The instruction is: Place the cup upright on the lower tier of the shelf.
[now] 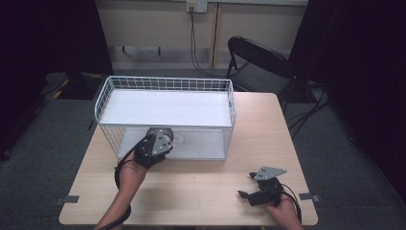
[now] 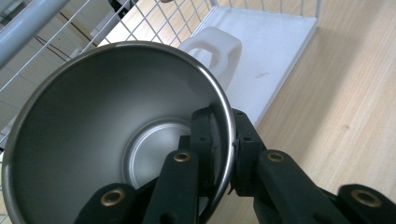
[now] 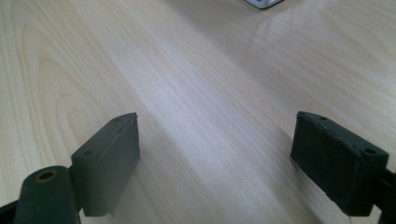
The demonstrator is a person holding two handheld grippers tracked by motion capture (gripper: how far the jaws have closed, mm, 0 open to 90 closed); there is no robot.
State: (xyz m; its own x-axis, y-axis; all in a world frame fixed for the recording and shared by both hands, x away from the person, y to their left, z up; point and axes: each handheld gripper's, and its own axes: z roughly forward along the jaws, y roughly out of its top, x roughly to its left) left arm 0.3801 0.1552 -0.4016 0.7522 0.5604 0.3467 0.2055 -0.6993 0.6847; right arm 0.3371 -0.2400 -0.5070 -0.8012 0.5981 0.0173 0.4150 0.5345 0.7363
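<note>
Wooden table (image 1: 201, 187), wire rack (image 1: 165, 103). Steel cup (image 2: 93, 116): light, rigid, slick; my left gripper (image 2: 223, 140) pinches its rim at the rack's lower shelf. Right gripper (image 3: 215, 154) rests agape, idle.

A light wooden counter (image 1: 201, 187) stands on grey carpet. On its far half sits a white wire rack (image 1: 165, 115) with a flat white shelf on top and an open lower level. The left claw (image 1: 160, 139) is at the front of this lower level, near the left end, and something pale and roundish is just beyond it under the shelf; what it is I cannot tell from here. The right claw (image 1: 245, 186) rests low near the front right corner of the counter, well apart from the rack. Behind the counter a black folding chair (image 1: 256, 64) stands near the wall.
</note>
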